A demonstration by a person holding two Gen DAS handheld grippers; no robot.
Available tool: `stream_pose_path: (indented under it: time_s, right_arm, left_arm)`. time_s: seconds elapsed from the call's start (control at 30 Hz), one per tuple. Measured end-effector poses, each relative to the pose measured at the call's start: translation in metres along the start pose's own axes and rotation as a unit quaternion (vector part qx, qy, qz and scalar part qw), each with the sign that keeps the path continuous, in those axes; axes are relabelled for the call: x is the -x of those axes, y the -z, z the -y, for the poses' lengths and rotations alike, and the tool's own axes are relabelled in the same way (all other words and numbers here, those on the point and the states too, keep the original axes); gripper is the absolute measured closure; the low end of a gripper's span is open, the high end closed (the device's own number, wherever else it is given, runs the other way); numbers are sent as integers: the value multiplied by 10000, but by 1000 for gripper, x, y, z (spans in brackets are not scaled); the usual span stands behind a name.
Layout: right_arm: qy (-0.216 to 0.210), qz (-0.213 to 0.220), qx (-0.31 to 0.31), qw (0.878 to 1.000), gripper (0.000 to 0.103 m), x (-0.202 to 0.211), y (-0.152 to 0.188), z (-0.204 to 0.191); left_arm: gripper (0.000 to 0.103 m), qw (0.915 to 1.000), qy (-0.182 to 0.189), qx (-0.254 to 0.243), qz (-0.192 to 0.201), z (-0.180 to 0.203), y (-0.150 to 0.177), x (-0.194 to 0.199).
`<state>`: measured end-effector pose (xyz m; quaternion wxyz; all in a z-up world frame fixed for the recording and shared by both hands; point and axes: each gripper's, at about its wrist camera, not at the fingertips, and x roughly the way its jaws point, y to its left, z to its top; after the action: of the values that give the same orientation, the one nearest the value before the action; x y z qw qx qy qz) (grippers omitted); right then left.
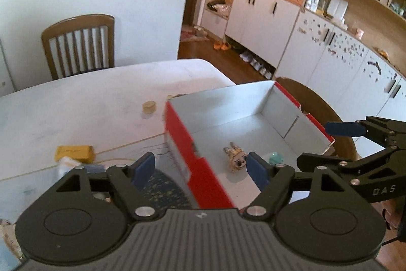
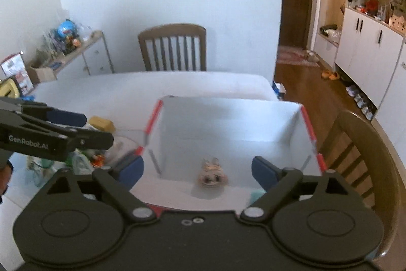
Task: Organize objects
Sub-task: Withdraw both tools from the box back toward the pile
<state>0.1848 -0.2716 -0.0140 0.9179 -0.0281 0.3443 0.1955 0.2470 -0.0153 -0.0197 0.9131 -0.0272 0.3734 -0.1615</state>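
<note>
Above the red box (image 1: 177, 141), the left gripper (image 1: 200, 166) and right gripper (image 2: 198, 169) both stood spread wide and empty, clear of the small doll (image 2: 212, 175) on its floor.

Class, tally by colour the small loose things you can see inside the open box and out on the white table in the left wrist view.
Tan striped doll, in the box: 1
Teal thing, in the box: 1
Yellow packet, on the table: 1
Tan round thing, on the table: 1
Total: 4

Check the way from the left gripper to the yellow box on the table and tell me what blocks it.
Nothing visible does. The left gripper is open and empty, and the yellow box lies on bare table, left of the red carton.
</note>
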Motion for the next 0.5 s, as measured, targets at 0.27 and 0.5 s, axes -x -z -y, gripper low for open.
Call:
stream_pose_path:
  time_s: [0.27, 0.5]
  right_arm:
    - [-232, 147, -25, 9996, 6, 7, -4, -54]
    - [-238, 9, 166, 9996, 6, -2, -1, -99]
  left_arm:
    - [13, 9996, 5, 174, 207, -46, 29, 39]
    - [2, 9990, -126, 274, 322, -91, 52, 67]
